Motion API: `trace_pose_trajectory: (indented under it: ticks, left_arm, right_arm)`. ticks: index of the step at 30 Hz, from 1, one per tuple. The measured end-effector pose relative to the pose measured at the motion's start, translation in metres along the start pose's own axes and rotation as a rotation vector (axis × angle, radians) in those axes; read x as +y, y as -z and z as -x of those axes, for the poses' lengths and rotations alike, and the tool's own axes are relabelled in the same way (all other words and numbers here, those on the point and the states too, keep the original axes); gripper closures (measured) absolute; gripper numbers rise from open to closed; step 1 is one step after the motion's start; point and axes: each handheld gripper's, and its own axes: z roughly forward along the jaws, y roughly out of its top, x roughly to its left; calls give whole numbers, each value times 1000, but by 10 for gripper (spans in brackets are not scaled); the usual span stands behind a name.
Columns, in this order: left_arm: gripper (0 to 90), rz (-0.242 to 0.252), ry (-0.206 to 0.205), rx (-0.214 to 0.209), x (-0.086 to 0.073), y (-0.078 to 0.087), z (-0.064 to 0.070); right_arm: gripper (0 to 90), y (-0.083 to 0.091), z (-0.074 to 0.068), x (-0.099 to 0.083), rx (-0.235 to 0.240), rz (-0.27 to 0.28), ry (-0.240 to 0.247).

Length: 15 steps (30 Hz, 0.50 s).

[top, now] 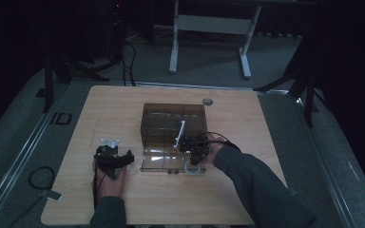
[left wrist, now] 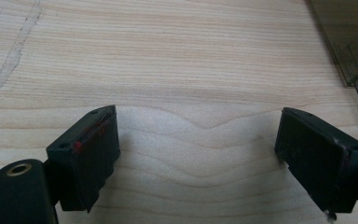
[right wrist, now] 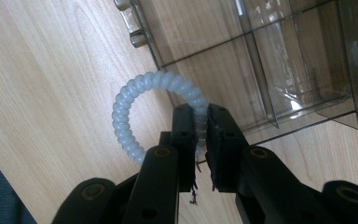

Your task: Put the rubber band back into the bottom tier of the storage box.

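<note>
Two grippers were in our hands over the wooden counter [top: 114, 114]. Our right gripper [right wrist: 201, 122] had its jaws clamped on a pale spiral hair tie [right wrist: 135, 100], which sat in the middle of the right gripper view, at the front edge of a smoky clear organizer box [top: 171, 124]. Our left gripper [left wrist: 198, 140] rested at the lower left of the high view, jaws spread wide over bare wood, holding nothing.

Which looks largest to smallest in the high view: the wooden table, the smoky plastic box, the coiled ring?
1. wooden table
2. smoky plastic box
3. coiled ring, held by the right gripper; it looks clearly the smallest.
</note>
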Motion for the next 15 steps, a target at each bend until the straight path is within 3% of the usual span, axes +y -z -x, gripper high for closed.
trace_pose_trajectory:
  ticks: [15]
  left_arm:
    - [137, 0, 0, 0, 0, 0, 0]
  right_arm:
    - [818, 5, 8, 1, -25, -3, -16]
